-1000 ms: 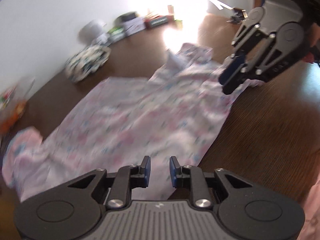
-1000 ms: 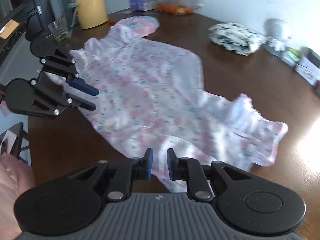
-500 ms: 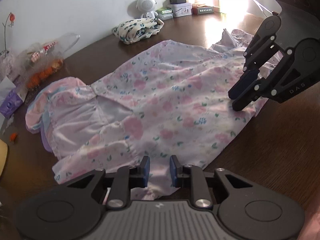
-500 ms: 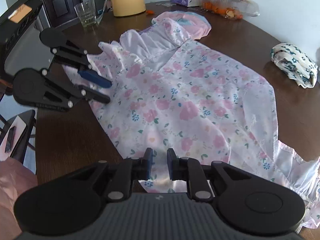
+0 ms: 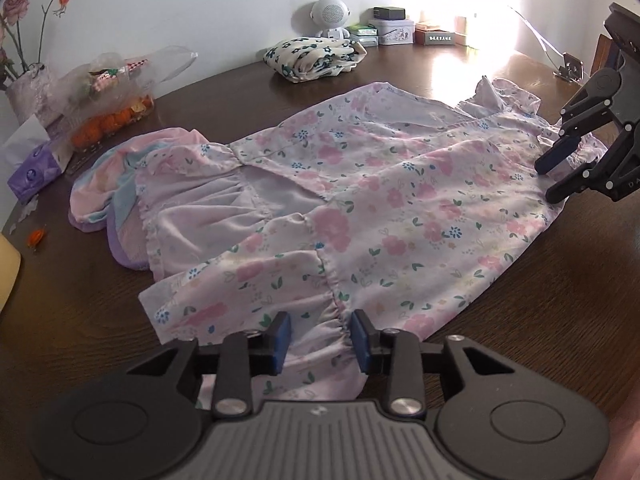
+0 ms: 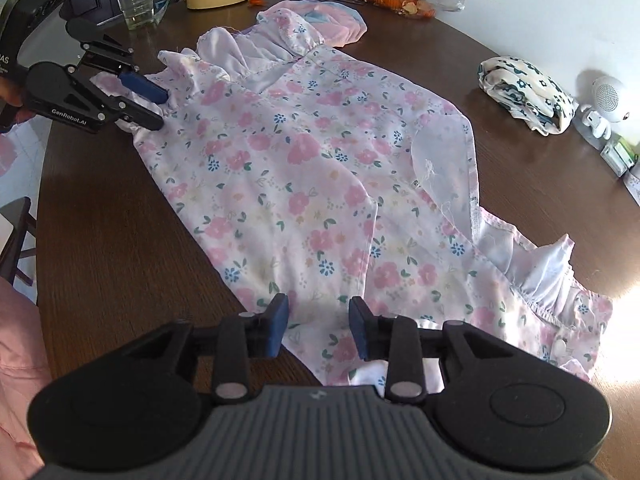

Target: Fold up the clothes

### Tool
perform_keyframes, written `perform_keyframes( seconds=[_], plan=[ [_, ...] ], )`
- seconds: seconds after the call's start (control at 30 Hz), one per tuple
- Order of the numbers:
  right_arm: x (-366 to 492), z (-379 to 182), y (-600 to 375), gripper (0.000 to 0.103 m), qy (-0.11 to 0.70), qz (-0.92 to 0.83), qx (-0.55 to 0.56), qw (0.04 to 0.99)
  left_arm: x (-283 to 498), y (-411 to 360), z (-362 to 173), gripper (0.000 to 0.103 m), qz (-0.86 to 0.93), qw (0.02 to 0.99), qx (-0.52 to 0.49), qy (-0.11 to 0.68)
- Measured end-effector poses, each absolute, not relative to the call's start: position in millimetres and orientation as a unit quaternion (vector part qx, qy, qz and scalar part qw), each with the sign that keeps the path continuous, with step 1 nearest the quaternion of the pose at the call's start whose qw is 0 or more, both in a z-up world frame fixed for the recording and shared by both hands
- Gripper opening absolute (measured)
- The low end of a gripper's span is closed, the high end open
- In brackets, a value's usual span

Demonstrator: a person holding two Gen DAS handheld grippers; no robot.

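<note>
**Q:** Left wrist view first: what could go wrong from your own grippers outward?

**Me:** My left gripper (image 5: 320, 338) has just been opening; its 2 blue pads stand partly apart with the gathered sleeve seam of the floral dress (image 5: 384, 208) between them, and I judge they are not pressing on it. If I close without going lower, I may catch only the top layer, and the fold would then drag the layers askew. My right gripper (image 6: 318, 330) is the same: jaws just opened to a moderate gap, straddling the near edge by the hem, cloth under them but not pinched.

**Q:** And further out?

**Me:** The dress lies spread flat along the dark wooden table (image 6: 112, 216), collar end towards the left gripper, ruffled hem towards the right. Its collar end overlaps a pink garment (image 5: 100, 184) lying beneath; a careless lift could pull that along. Far beyond sit a folded dark-flowered cloth (image 5: 316, 58) and a glass (image 6: 136, 2), both well apart, so I judge them little risk.

**Q:** How are your hands posed?

**Me:** Both grippers tilt steeply downward at the near long edge of the dress, 1 at each end, each visible in the other's view. A pink sleeve (image 6: 18, 364) shows at the frame's edge.
</note>
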State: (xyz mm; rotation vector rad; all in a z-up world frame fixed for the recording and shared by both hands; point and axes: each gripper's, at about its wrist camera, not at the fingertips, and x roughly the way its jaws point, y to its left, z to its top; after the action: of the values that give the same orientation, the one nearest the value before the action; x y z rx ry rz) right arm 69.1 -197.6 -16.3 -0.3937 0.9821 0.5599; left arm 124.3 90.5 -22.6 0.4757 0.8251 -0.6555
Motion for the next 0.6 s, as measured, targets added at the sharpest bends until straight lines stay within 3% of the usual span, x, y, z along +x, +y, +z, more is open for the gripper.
perform_keyframes(
  seconds=[0.17,0.4,0.53,0.6],
  plan=[
    [69,-15,-199,0.033,0.461,0.26,-0.174,0.831,122,91,-17,0.034,-0.299,0.843,0.223,0.387],
    [68,11,-209,0.033,0.419,0.262,-0.142,0.857,102,119,32,0.037,-0.243,0.876,0.232,0.345],
    [80,17,-192,0.032,0.409,0.269,-0.152,0.859,109,97,31,0.034,-0.266,0.866,0.247,0.344],
    [90,15,-175,0.032,0.406,0.275,-0.158,0.857,114,78,25,0.024,-0.285,0.858,0.253,0.345]
  ],
)
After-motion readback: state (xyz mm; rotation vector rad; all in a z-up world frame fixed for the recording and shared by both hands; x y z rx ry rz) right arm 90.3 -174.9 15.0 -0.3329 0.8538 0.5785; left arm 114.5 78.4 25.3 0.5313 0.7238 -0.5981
